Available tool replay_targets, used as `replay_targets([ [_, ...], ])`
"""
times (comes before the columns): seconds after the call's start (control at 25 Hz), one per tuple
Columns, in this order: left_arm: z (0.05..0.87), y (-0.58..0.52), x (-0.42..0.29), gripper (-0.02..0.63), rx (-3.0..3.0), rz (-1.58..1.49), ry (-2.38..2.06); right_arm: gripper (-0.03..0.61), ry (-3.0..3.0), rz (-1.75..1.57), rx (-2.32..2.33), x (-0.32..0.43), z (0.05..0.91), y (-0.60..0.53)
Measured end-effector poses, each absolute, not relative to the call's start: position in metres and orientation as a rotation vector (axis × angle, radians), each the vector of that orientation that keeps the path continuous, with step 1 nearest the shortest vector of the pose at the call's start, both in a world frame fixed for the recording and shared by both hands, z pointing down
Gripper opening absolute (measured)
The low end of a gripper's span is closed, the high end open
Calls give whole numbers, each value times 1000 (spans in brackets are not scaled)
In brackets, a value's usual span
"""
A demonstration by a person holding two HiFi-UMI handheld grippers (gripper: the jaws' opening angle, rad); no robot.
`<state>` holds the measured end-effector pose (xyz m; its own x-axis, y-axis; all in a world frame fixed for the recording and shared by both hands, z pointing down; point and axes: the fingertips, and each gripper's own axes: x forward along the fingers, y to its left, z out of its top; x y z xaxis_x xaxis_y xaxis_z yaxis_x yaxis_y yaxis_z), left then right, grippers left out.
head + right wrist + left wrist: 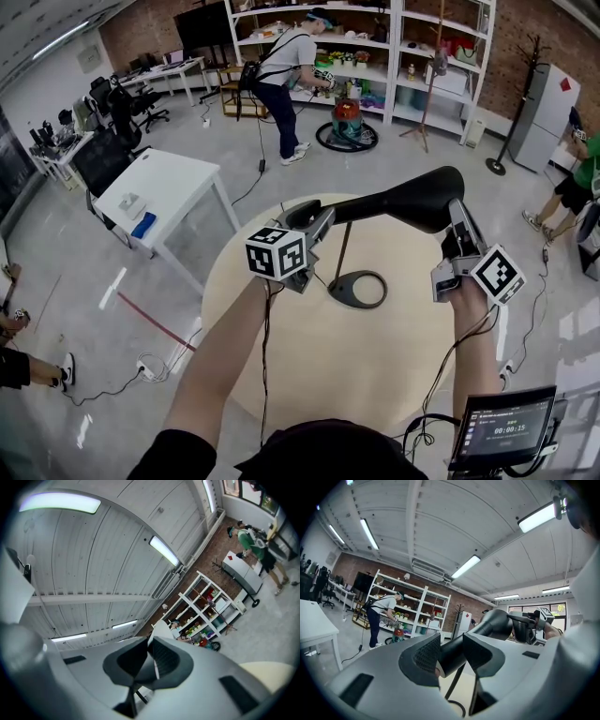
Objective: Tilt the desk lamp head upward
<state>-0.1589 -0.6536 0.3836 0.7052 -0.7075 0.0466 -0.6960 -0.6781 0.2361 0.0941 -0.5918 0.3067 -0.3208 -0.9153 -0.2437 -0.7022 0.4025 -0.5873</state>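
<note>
A black desk lamp stands on the round beige table [281, 375], with its ring base [359, 289] near the middle and a thin stem rising from it. The long lamp head [412, 199] lies nearly level above the table. My left gripper [314, 217] is shut on the head's narrow left end. In the left gripper view the black tube [454, 651] sits pinched in the left gripper [451, 656], and the bulbous far end [499, 623] leads to the right gripper [534, 626]. My right gripper [457, 214] is shut on the wide right end. In the right gripper view the right gripper [149, 660] clamps the pale lamp rim [158, 632].
A white table [159, 183] stands to the left on the grey floor. A person [286, 66] works at white shelves [412, 56] at the back, beside a coat stand [520, 94]. Another person [577, 183] is at the right edge. A tablet screen [502, 427] hangs at lower right.
</note>
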Motion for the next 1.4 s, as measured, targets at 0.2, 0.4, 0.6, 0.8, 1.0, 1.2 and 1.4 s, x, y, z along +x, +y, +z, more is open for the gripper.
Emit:
replay_targets([
  [0.2, 385, -653, -161, 152, 2666, -117, -1124, 38, 2132, -505, -1372, 91, 303, -591],
  [0.4, 387, -653, -163, 152, 2640, -161, -1115, 37, 2161, -478, -1375, 86, 294, -591],
  [0.6, 390, -653, -164, 152, 2617, -194, -1110, 37, 2190, -450, -1393, 81, 290, -590],
  [0.8, 392, -652, -164, 152, 2605, -232, -1099, 35, 2203, -431, -1401, 79, 285, -588],
  [1.0, 393, -651, -165, 152, 2582, -282, -1098, 37, 2233, -392, -1424, 73, 277, -587],
  [1.2, 393, -650, -166, 153, 2563, -310, -1101, 37, 2251, -358, -1448, 70, 271, -586],
  [1.4, 393, -649, -165, 152, 2551, -337, -1100, 37, 2254, -339, -1448, 68, 267, -585],
])
